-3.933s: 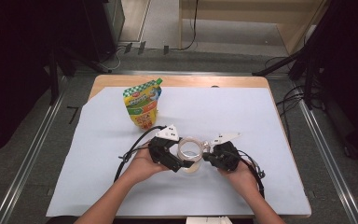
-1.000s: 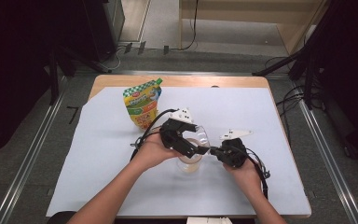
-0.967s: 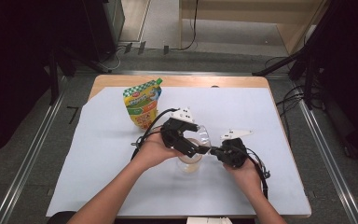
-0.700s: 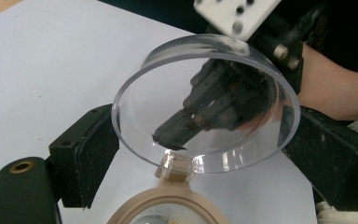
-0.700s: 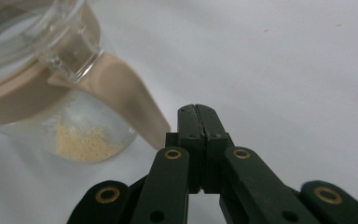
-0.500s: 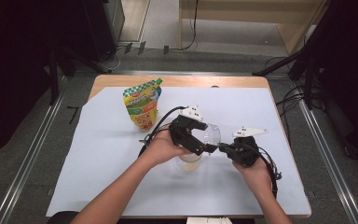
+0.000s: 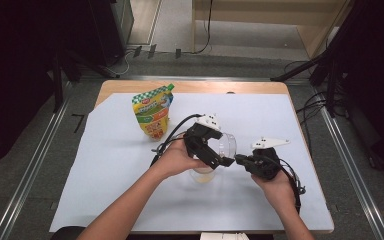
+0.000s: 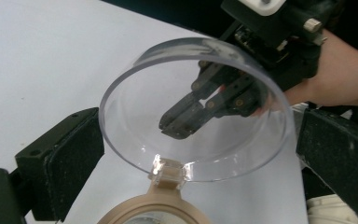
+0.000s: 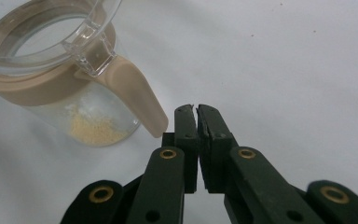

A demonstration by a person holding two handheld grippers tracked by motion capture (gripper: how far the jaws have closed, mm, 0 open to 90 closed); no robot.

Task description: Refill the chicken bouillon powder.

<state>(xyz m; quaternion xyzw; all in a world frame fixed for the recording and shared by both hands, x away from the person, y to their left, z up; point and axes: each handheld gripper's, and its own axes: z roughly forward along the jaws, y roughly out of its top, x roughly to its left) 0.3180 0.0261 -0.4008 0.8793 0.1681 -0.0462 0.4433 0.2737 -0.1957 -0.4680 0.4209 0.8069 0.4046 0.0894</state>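
Observation:
A clear jar [image 7: 204,173] with a beige collar [image 8: 144,211] stands on the white sheet, a little yellow powder [image 9: 95,128] in its bottom. Its hinged clear lid [image 7: 230,142] is swung up and open. My left gripper [image 7: 225,150] hangs over the jar, and its jaws press on the two side edges of the lid [image 8: 135,107]. My right gripper [image 7: 240,160] is shut with nothing in it, just right of the jar. Its tips [image 9: 196,109] sit beside the collar's beige tab [image 9: 140,93]. Through the lid I see the right gripper [image 8: 177,128].
A yellow and green pouch [image 7: 153,112] stands at the back left of the white sheet [image 7: 105,165]. The left gripper's cable [image 7: 167,140] loops on the sheet between the pouch and the jar. The table's wooden edge [image 7: 195,86] runs along the back.
The lid was down on the jar; now it stands open. My left gripper rose from the jar's left side and swung right with the lid. My right gripper drew back slightly to the right.

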